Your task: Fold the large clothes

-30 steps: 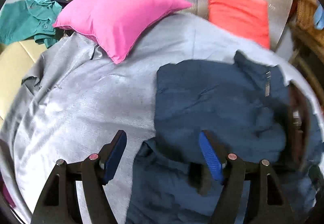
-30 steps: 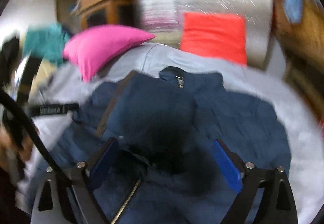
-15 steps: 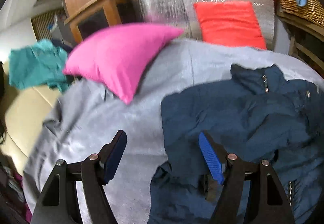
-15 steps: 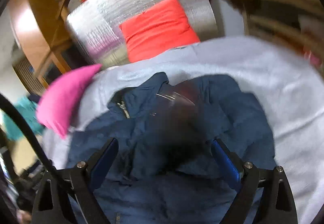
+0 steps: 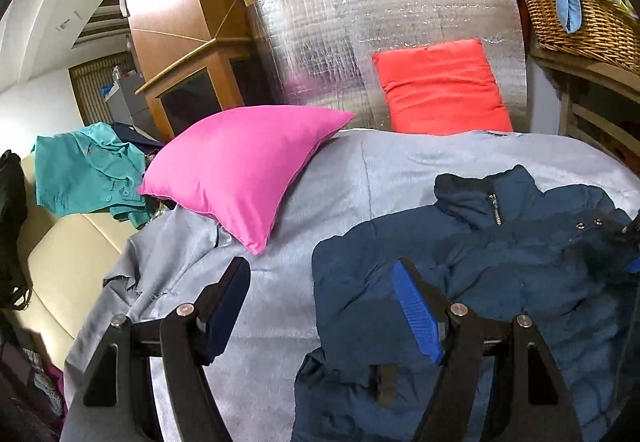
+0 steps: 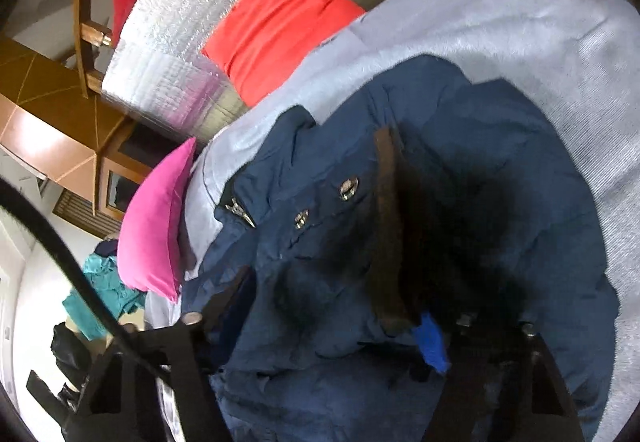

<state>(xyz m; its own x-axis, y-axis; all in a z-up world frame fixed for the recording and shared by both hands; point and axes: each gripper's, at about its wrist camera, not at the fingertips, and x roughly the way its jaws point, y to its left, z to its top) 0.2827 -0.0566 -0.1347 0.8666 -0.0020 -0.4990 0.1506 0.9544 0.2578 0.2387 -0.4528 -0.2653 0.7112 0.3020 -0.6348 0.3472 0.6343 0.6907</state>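
Note:
A dark blue padded jacket [image 5: 500, 274] lies crumpled on the grey cover [image 5: 328, 182], collar and zip toward the cushions. My left gripper [image 5: 320, 270] hovers open over the jacket's left edge with nothing between its fingers. The right gripper [image 6: 332, 298] is pushed down into the jacket [image 6: 500, 146], and its jaws are closing. A bunched fold with a dark fur trim [image 6: 388, 234] fills the gap between them. Fabric hides the left finger, and only part of the blue pad [image 6: 432, 342] shows. I cannot see the pads pressing the cloth.
A pink cushion [image 5: 244, 166] and an orange cushion [image 5: 440, 86] sit at the back against a silver padded panel [image 5: 360, 30]. A teal garment [image 5: 88, 170] lies on the cream seat at left. A wicker basket [image 5: 580, 22] stands at upper right.
The right gripper rolled, sank into the jacket, and its jaws narrowed around a fold. The left gripper rose and tilted up, so more of the room shows.

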